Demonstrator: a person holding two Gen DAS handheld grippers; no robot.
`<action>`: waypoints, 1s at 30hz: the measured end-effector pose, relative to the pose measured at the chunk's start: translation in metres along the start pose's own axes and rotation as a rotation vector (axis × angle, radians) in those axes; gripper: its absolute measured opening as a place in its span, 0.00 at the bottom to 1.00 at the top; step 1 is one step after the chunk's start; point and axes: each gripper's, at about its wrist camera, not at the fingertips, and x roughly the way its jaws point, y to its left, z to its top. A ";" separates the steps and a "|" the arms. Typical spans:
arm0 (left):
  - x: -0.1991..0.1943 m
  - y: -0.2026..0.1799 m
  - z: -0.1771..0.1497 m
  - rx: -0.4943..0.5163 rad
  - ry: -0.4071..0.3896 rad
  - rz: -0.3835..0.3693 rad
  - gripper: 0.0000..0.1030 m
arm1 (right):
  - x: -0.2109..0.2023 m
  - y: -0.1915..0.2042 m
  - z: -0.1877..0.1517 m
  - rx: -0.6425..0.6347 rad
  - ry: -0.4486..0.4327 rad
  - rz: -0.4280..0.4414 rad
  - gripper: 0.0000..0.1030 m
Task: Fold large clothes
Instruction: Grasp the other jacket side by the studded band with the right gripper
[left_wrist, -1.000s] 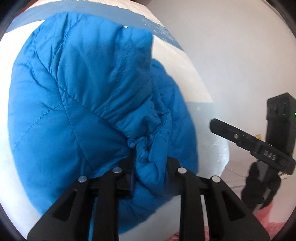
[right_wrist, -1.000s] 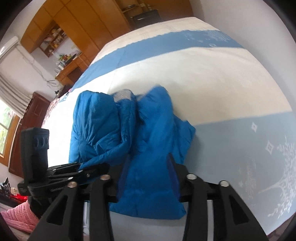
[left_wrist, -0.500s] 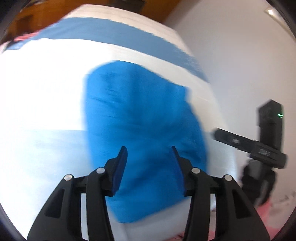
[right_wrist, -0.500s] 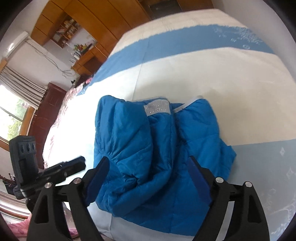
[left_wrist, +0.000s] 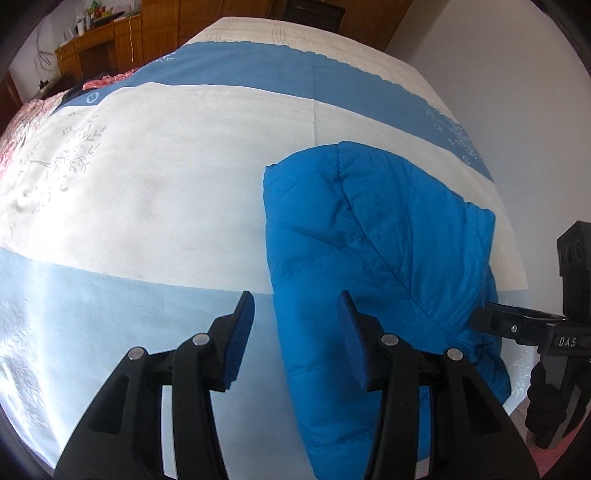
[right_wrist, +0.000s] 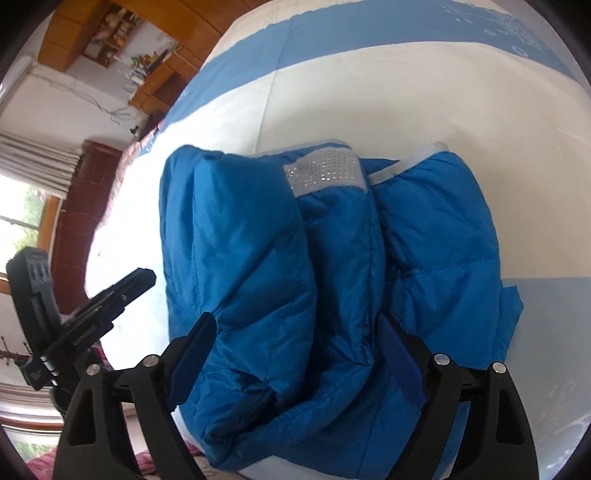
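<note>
A blue quilted puffer jacket (left_wrist: 373, 236) lies folded in a bundle on the bed near its front right corner. In the right wrist view the jacket (right_wrist: 332, 266) shows a silver sparkly collar band (right_wrist: 325, 173) at its far end. My left gripper (left_wrist: 295, 325) is open and empty, above the bedspread at the jacket's left edge. My right gripper (right_wrist: 295, 354) is open wide, its fingers either side of the jacket's near end, not clamped on it. The right gripper also shows in the left wrist view (left_wrist: 517, 325), and the left gripper in the right wrist view (right_wrist: 110, 295).
The bed carries a white and blue striped bedspread (left_wrist: 166, 184). Wooden cabinets (left_wrist: 110, 40) stand behind the bed. A white wall (left_wrist: 517, 74) runs along the right. Pink patterned fabric (left_wrist: 22, 122) lies at the far left, and a window with a curtain (right_wrist: 26, 192) is beyond it.
Both grippers let go of the jacket and opened. The left gripper pulled back and swung left, the jacket now lying at its right. The right gripper came close over the jacket's near end.
</note>
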 end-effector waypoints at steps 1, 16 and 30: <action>0.000 -0.003 0.000 0.001 0.002 0.007 0.44 | 0.001 0.003 0.001 -0.009 0.002 -0.001 0.85; 0.000 0.003 0.004 0.030 -0.024 0.056 0.44 | -0.007 0.057 -0.004 -0.206 -0.090 -0.087 0.15; -0.021 -0.001 -0.002 0.028 -0.059 0.033 0.45 | -0.080 0.093 -0.020 -0.329 -0.172 -0.009 0.08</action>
